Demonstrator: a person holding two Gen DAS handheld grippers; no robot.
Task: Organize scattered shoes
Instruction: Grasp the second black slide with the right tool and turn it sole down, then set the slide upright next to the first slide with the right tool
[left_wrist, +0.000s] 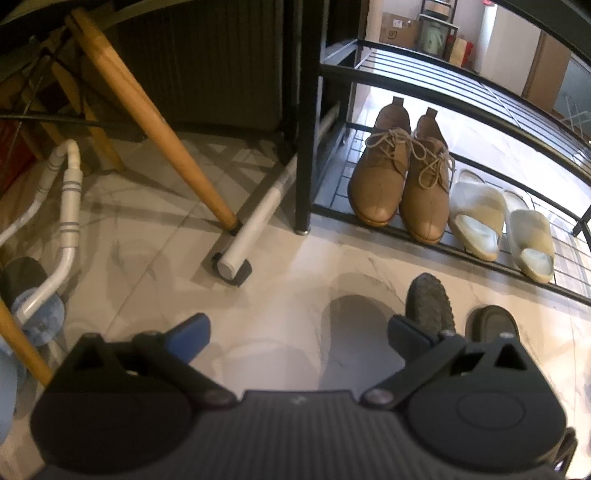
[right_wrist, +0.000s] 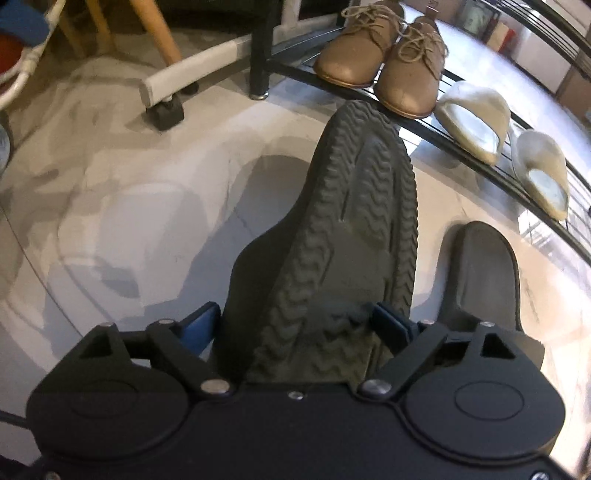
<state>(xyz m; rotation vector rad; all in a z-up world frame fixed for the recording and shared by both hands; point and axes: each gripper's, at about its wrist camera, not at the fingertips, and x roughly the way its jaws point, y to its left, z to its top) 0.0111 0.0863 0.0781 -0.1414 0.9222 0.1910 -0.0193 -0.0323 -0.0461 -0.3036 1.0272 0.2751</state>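
My right gripper is shut on a black slipper, held off the floor with its ridged sole facing the camera and its toe toward the rack. A second black slipper lies on the floor to its right. My left gripper is open and empty above the floor; both black slippers show past its right finger. A pair of tan lace-up shoes and a pair of cream slides sit on the bottom shelf of the black metal shoe rack.
A wooden chair leg and a white tube frame on a castor stand on the marble floor left of the rack. The rack's black post is at its left end. Cardboard boxes are behind.
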